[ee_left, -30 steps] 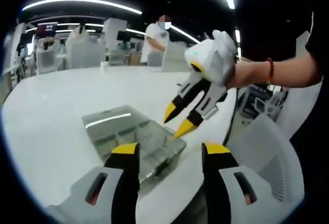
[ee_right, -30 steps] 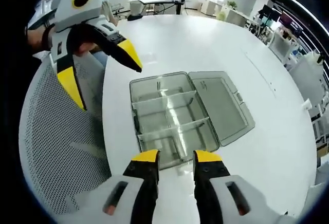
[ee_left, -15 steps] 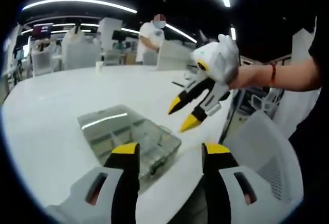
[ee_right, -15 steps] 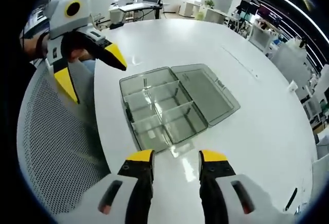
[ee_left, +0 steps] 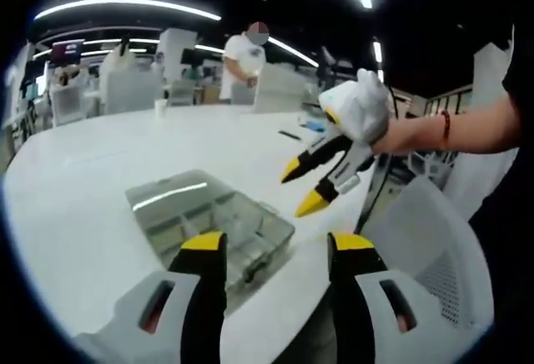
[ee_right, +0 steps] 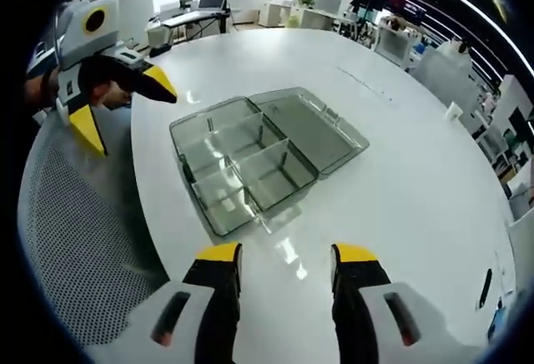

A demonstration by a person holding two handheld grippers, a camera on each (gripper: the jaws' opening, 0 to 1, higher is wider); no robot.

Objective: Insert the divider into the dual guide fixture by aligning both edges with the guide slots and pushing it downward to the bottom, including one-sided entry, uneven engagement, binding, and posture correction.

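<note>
White round table (ee_right: 417, 180), open-plan office, person (ee_left: 243, 63) standing at back, mesh chair (ee_right: 75, 239) at table edge | clear box (ee_right: 242, 168) lid open, dividers seated in it | left gripper (ee_right: 117, 101) and right gripper (ee_right: 286, 255) both empty, jaws apart | both higher and farther from box than 1.0 s ago

Left tool (ee_left: 275, 251) jaws apart, right tool (ee_right: 285, 260) likewise — both empty, raised
</note>
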